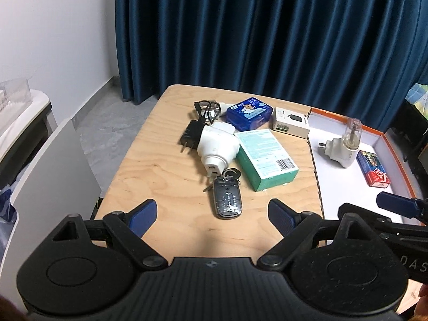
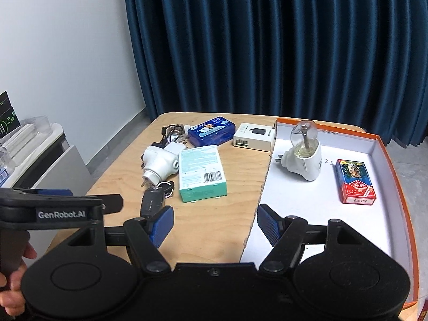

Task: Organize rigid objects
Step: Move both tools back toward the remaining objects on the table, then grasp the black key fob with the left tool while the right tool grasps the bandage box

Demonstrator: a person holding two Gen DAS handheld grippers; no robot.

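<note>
A: Where are we w/ the sorting?

B: Partway, I'd say. Tray [image 2: 385, 160] on the right already has the plug-in vaporiser [image 2: 305, 157] and red card pack [image 2: 355, 184]. The rest is on the table [image 1: 149, 176]: key fob [image 1: 227, 200], green box [image 1: 267, 157], white adapter [image 1: 219, 147], blue tin [image 1: 250, 113], white charger box [image 1: 291, 121], cables at the back.

A: Claws?

B: Left gripper [image 1: 212, 218] has its jaws wide apart, nothing between, hovering just short of the fob. Right gripper [image 2: 214, 226] is apart too, empty, straddling the tray's near edge.

A: So next pick = fob?

B: Prob. It's flat and lies lengthwise, keys bunched at the far end. Left needs to drop low, pads either side of the fob body, close, then carry it over to the tray w/o snagging the adapter prongs just beyond the keys
</note>
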